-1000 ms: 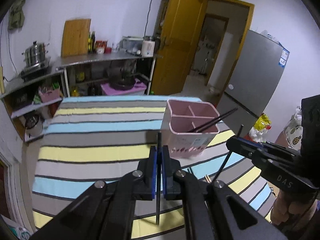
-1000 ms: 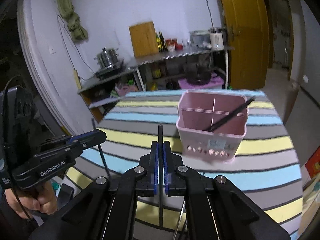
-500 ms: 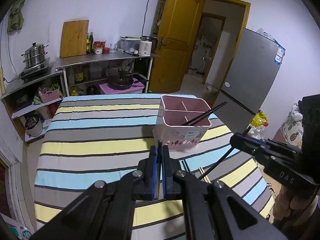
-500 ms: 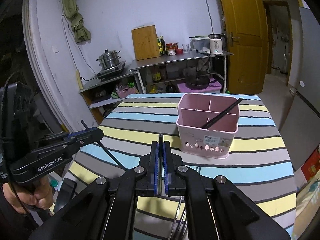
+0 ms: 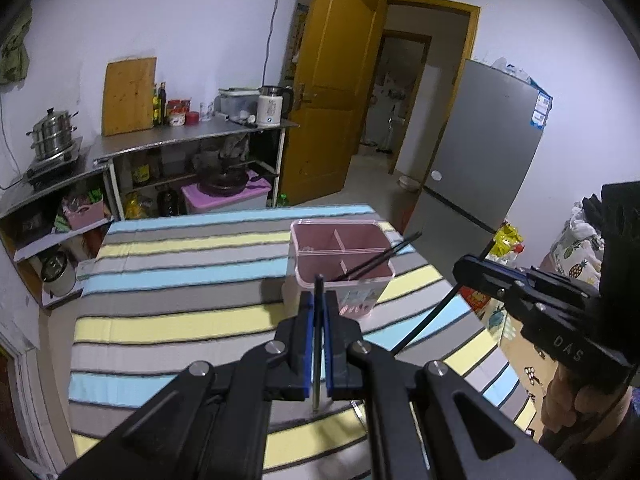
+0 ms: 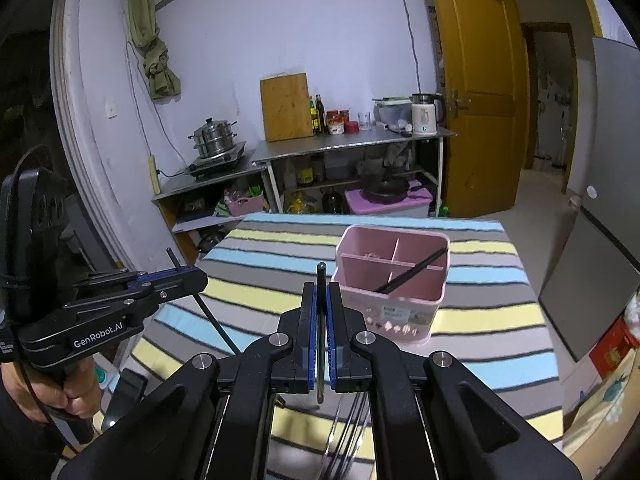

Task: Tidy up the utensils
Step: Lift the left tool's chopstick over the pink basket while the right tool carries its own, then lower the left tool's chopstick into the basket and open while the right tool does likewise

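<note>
Each hand-held gripper is clamped on one black chopstick. The left hand-held gripper [image 5: 316, 312] holds its chopstick [image 5: 317, 344] standing up. The right hand-held gripper [image 6: 319, 312] holds its chopstick [image 6: 320, 332] the same way. The pink holder [image 6: 390, 280] sits on the striped desk [image 6: 480, 320], far and a bit right, with chopsticks [image 6: 412, 272] already leaning inside. The sticks are thin, so they could slip, or hit the holder's rim and tip it over

White walls, a yellow door [image 5: 328, 92] ajar, a steel shelf [image 6: 352, 140] (cluttered underneath), grey fridge [image 5: 484, 148].
</note>
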`<state>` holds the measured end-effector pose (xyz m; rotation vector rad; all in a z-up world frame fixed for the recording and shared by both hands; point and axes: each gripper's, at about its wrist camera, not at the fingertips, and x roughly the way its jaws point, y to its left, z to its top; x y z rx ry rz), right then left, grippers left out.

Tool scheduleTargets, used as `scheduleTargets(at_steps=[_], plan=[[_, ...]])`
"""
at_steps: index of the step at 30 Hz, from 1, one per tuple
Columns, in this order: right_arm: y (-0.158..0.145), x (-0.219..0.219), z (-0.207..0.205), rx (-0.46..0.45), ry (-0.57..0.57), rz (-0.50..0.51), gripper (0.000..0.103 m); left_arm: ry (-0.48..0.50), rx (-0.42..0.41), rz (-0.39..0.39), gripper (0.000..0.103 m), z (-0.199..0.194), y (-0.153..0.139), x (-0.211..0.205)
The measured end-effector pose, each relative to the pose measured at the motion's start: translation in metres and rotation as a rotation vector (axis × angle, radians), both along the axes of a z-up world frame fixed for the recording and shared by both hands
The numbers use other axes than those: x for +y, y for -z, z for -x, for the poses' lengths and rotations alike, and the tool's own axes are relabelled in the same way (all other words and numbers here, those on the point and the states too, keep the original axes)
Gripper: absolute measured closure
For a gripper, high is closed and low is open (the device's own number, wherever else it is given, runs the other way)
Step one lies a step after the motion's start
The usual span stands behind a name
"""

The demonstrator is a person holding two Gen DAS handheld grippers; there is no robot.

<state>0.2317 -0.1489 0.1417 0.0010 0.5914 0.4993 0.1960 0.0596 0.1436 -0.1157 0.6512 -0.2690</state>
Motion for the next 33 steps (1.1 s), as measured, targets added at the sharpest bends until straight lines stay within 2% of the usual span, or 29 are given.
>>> scheduleTargets(at_steps=[10,16,26,29,33], plan=[[-0.046,-0.018,-0.022,-0.099,0.056,-0.054,0.099,0.019,-0.103,0.012,0.098,-0.037,-0.057,-0.012],[-0.064,-0.025,-0.043,-0.136,0.088,-0.086,0.099,0.011,-0.124,0.021,0.098,-0.067,-0.073,-0.015],[-0.056,-0.030,-0.084,-0.135,0.131,-0.115,0.099,0.004,-0.109,0.002,0.098,-0.116,-0.059,-0.023],[-0.047,-0.028,-0.092,-0.128,0.137,-0.106,0.099,0.003,-0.114,0.000,0.098,-0.124,-0.053,-0.024],[-0.026,-0.025,-0.104,-0.085,0.134,-0.099,0.099,0.006,-0.079,0.009,0.098,-0.133,-0.033,-0.024]])
